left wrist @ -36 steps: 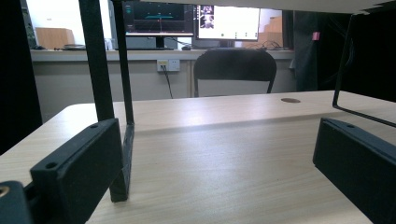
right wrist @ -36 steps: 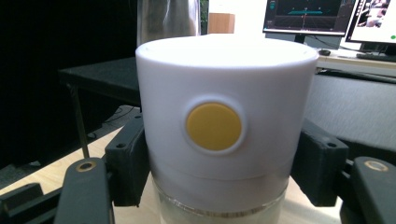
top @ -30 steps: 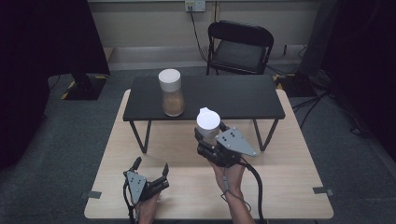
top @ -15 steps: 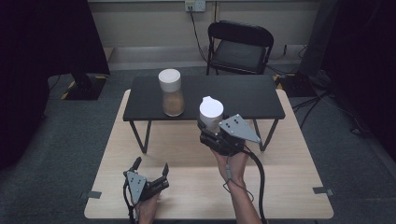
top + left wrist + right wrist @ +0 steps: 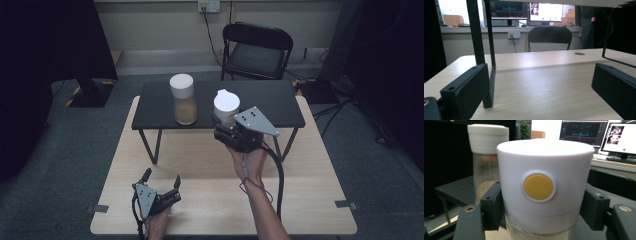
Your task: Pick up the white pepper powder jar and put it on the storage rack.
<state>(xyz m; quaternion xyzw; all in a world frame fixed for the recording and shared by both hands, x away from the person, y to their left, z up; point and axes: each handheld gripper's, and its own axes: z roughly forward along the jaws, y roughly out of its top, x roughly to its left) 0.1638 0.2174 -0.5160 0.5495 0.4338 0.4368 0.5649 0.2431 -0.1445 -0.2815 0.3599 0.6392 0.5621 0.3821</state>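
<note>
Right gripper view: the white-lidded jar (image 5: 541, 192) is clamped between the right gripper (image 5: 231, 131)'s jaws, held at the black shelf (image 5: 160, 107)'s front edge, while the left gripper (image 5: 161, 187), jaws apart and empty, is rested on the wooden table (image 5: 310, 165).

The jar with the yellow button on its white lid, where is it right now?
In the high view the jar is held in the right tongs at the front edge of the black shelf, right of the other jar.

obstacle: jar (image 5: 183, 99) on black shelf (image 5: 270, 102) | free: shelf's right half
</note>
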